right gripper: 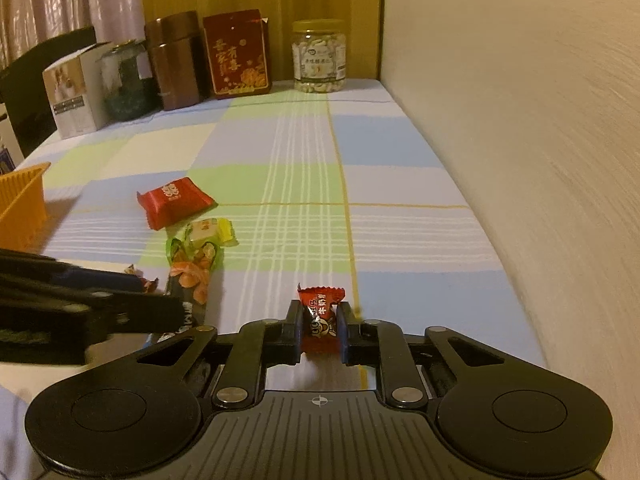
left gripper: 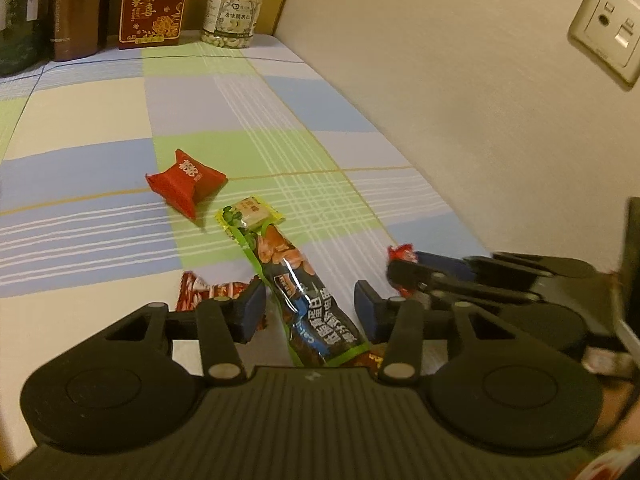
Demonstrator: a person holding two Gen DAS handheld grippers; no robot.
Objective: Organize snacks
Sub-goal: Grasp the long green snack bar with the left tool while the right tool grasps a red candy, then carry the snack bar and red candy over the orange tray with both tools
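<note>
Red candy sits clamped between the blue pads of the right gripper, near the table's right edge along the wall. Left gripper: fingers spread apart, straddling a long dark nut-snack packet with green trim that lies on the checked tablecloth; whether the pads touch it cannot be told. Just left of that packet, a small red-and-white wrapped sweet lies partly hidden behind the left finger. Beyond the packet's far end, a small yellow-green candy, touching or overlapping it. Further out, a red pillow-shaped packet, apart from the rest. Orange basket at the left edge. Along the far edge: white box, glass jar, brown tin, red box, cashew jar.
</note>
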